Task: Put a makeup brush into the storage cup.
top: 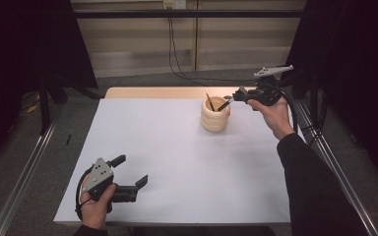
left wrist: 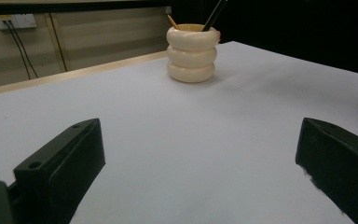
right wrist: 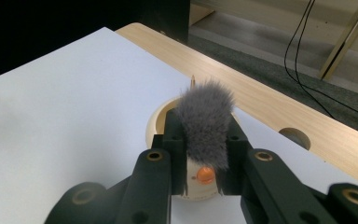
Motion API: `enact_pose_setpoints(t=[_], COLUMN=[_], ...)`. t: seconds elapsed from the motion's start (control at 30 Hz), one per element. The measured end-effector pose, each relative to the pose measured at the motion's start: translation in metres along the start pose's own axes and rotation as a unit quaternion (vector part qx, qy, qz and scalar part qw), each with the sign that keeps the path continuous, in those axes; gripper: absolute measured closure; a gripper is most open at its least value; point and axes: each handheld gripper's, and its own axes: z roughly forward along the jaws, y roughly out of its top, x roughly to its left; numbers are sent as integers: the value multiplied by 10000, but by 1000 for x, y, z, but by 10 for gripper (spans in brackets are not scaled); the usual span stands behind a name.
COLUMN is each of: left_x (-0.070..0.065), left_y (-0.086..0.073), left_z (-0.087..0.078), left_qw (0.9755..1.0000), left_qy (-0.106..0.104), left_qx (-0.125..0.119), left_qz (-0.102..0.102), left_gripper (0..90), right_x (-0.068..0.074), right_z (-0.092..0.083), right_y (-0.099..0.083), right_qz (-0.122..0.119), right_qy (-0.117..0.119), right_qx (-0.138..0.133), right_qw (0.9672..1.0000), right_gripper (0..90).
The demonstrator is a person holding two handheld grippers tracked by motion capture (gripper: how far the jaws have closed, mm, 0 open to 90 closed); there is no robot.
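Note:
A cream, ring-shaped pot (top: 214, 115) (left wrist: 192, 53) (right wrist: 157, 125) stands at the back right of the white table top (top: 177, 157). An orange pencil (top: 209, 102) (left wrist: 172, 21) leans inside it. My right gripper (top: 236, 96) (right wrist: 204, 120) hovers at the pot's right rim, shut on a dark pen (top: 225, 103) (left wrist: 214, 14) with a grey fuzzy end (right wrist: 206, 130). The pen slants down into the pot's mouth. My left gripper (top: 132, 169) (left wrist: 200, 135) rests low at the front left, open, with only bare table between its jaws.
A strip of bare wood (top: 167, 92) with a round hole (right wrist: 294, 136) runs along the table's far edge. Black cables (top: 173, 49) hang down the back wall. Metal rails (top: 24, 172) flank both sides. A small orange knob (right wrist: 205, 174) sits on the pot's side.

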Motion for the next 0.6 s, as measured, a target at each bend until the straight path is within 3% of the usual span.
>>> enact_pose_setpoints(t=[0.6], left_x=[1], left_y=[0], left_z=[0], left_qw=[10000], left_qy=[-13], left_qx=[33], left_qz=[30], left_gripper=[12], right_x=[2], right_z=[20], right_y=[-10], right_qz=[71], right_qy=[-43], right_qx=[123], right_qw=[9999], right_gripper=[771])
